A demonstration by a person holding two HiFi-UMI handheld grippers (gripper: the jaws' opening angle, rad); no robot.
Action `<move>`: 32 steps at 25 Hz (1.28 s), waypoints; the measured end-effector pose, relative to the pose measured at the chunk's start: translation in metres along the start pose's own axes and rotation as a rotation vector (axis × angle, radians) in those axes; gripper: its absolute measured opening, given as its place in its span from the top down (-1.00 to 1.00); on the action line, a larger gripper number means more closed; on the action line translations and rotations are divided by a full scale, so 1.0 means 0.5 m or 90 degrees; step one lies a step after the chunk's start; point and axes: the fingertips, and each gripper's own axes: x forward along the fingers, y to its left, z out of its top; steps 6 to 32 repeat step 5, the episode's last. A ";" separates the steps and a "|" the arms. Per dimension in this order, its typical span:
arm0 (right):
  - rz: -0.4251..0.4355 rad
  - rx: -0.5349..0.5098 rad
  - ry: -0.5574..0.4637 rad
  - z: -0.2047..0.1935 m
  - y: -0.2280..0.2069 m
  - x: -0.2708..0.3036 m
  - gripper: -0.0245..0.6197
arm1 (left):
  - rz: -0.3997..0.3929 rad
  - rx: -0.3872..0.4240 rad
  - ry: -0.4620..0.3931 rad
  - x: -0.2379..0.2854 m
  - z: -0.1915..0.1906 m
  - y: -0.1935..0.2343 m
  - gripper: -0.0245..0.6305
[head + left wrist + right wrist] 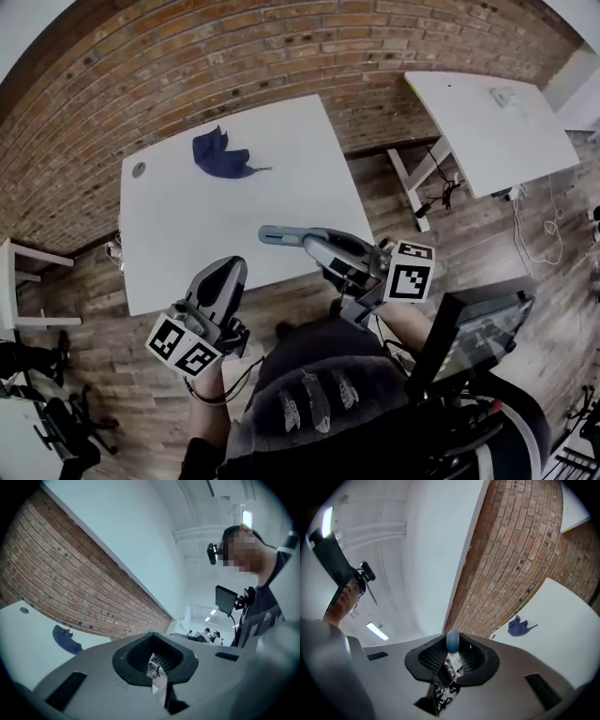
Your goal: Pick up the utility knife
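Note:
The utility knife (281,234), grey-blue and slim, sticks out to the left over the front edge of the white table (234,225). My right gripper (317,247) is shut on its rear part. In the right gripper view the knife's rounded blue end (452,641) shows between the jaws of the right gripper (451,657). My left gripper (231,268) hangs at the table's front edge, left of the knife, shut with nothing in it. In the left gripper view the left gripper (155,662) has its jaws together, with only the room behind them.
A dark blue cloth (220,155) lies crumpled at the table's far side. A second white table (487,112) stands to the right, with cables (441,192) on the wooden floor below it. A dark screen on a stand (473,333) is close at my right. A brick wall runs behind.

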 end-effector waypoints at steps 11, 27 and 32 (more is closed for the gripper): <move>0.014 0.008 -0.009 0.050 -0.022 -0.066 0.72 | 0.009 0.024 0.014 0.063 -0.014 -0.046 0.93; 0.014 0.008 -0.009 0.050 -0.022 -0.066 0.72 | 0.009 0.024 0.014 0.063 -0.014 -0.046 0.93; 0.014 0.008 -0.009 0.050 -0.022 -0.066 0.72 | 0.009 0.024 0.014 0.063 -0.014 -0.046 0.93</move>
